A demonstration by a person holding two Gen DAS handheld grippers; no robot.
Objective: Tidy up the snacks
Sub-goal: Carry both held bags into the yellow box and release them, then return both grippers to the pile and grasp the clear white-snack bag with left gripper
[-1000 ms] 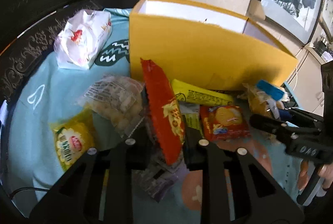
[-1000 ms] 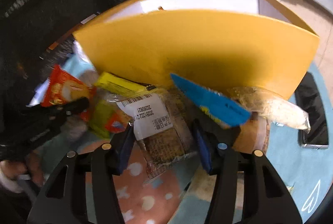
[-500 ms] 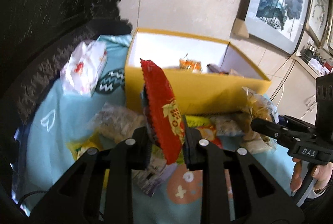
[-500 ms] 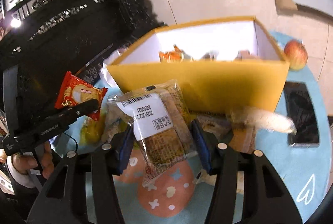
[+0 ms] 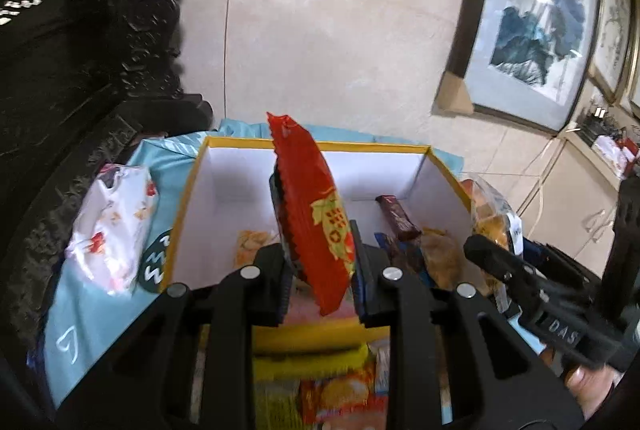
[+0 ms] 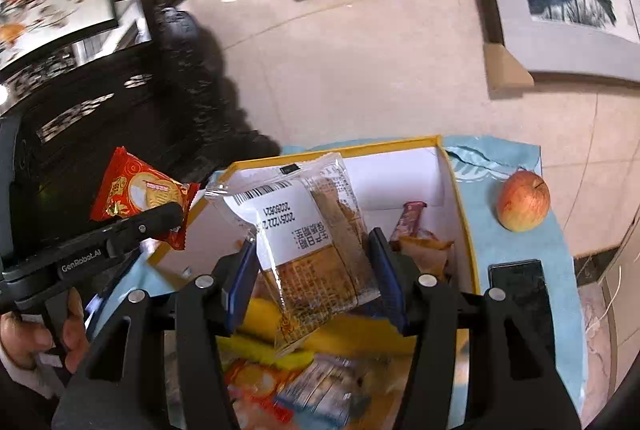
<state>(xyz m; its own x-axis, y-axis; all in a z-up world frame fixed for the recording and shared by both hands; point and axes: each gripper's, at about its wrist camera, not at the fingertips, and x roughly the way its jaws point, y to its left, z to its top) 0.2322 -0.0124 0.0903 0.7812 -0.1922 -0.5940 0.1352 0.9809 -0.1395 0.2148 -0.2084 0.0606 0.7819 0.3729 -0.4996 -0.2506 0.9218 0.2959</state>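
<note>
While both grippers hang above the near wall of the yellow box (image 5: pixel 182 206), each of them carries one snack. The left gripper (image 5: pixel 320 270) is clamped on a red packet (image 5: pixel 316 214), which stands upright on its edge between the two pads and rises over the open box. The right gripper (image 6: pixel 312 278) is closed on a clear-wrapped pastry (image 6: pixel 316 250) with a white barcode label — the wrapper leans up and to the left, and its lower end hangs below the fingers. Inside the box, on the right part of its white floor, some snacks already lie: a brown bar (image 5: pixel 398 216) leaning against the right wall and an orange packet (image 5: pixel 252 244) closer to the middle. More packets lie blurred on the blue tablecloth (image 5: pixel 92 310) in front of the box. To the left of the box rests a white bag (image 5: pixel 114 226); to the right, on the cloth, an apple (image 6: pixel 522 201) and a dark phone (image 6: pixel 520 294) lie near each other but apart.
</note>
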